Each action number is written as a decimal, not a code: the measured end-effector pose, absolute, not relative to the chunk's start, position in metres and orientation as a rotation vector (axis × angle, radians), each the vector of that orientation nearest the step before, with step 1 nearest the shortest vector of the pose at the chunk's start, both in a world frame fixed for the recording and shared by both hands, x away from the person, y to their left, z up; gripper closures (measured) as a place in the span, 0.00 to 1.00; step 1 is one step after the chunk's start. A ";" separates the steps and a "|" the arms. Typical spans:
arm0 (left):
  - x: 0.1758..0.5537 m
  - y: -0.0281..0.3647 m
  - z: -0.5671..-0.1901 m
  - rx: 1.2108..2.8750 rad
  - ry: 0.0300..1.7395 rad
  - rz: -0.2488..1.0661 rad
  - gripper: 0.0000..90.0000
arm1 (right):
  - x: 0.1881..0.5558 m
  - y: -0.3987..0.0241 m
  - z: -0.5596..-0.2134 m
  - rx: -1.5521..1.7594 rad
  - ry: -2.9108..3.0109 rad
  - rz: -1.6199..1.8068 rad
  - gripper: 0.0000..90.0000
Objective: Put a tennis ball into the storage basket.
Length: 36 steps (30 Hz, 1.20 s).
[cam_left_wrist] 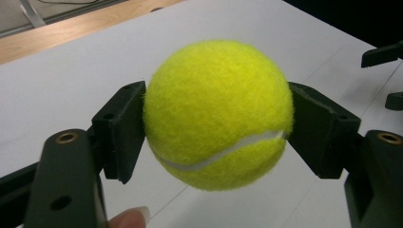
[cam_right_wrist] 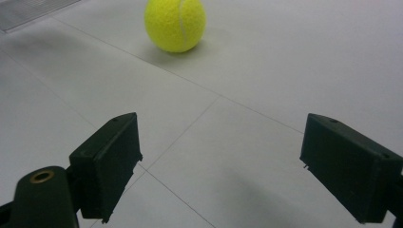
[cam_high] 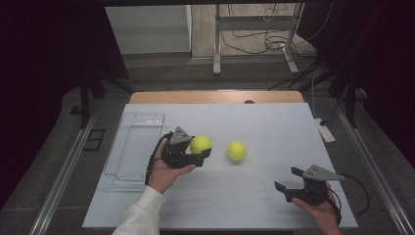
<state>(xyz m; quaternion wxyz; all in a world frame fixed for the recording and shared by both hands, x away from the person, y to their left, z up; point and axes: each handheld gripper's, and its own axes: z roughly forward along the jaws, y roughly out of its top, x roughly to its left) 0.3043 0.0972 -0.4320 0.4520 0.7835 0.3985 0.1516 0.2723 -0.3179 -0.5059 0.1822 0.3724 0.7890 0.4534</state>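
left tongs [cam_high: 203, 155] around one ball [cam_high: 200, 144], right tongs [cam_high: 288, 179] wide, second ball [cam_high: 236, 151] between

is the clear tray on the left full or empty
Empty: the high view shows the clear tray with nothing in it; one ball is gripped, the other ball lies on the table.

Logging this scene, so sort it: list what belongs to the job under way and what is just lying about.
Seemingly in the job:
- tennis ball clamped in the left gripper
- second tennis ball loose on the table
- right gripper, open, empty, aimed at the loose ball
- clear tray, possibly where the balls go

Lying about:
- white power strip at the table's far right edge
- metal stand and cables beyond
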 end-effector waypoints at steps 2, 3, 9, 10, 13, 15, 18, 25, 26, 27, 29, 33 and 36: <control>0.304 0.098 -0.432 1.933 0.985 0.375 0.30 | 0.272 -0.318 -0.506 1.051 2.227 1.280 0.15; 0.304 0.099 -0.431 1.932 0.986 0.376 0.30 | 0.272 -0.318 -0.506 1.051 2.227 1.281 0.15; 0.305 0.102 -0.428 1.917 0.990 0.387 0.30 | 0.272 -0.318 -0.506 1.051 2.225 1.281 0.15; 0.305 0.103 -0.427 1.914 0.992 0.390 0.30 | 0.272 -0.318 -0.506 1.051 2.225 1.281 0.15; 0.305 0.106 -0.426 1.903 1.000 0.399 0.30 | 0.272 -0.318 -0.506 1.052 2.225 1.281 0.15; 0.305 0.107 -0.425 1.895 1.004 0.400 0.30 | 0.272 -0.318 -0.506 1.052 2.225 1.281 0.15; 0.306 0.110 -0.423 1.892 1.005 0.407 0.30 | 0.272 -0.318 -0.506 1.053 2.224 1.282 0.15; 0.307 0.114 -0.417 1.872 1.011 0.418 0.30 | 0.272 -0.318 -0.506 1.053 2.224 1.282 0.15; 0.307 0.114 -0.417 1.871 1.011 0.416 0.30 | 0.272 -0.318 -0.506 1.053 2.224 1.281 0.15; 0.307 0.114 -0.417 1.871 1.011 0.418 0.30 | 0.272 -0.318 -0.506 1.053 2.224 1.282 0.15; 0.307 0.114 -0.417 1.872 1.011 0.418 0.30 | 0.272 -0.318 -0.506 1.053 2.224 1.282 0.15; 0.308 0.114 -0.416 1.869 1.012 0.422 0.30 | 0.272 -0.318 -0.506 1.053 2.223 1.283 0.15; 0.309 0.115 -0.415 1.864 1.015 0.427 0.30 | 0.272 -0.318 -0.506 1.055 2.223 1.282 0.15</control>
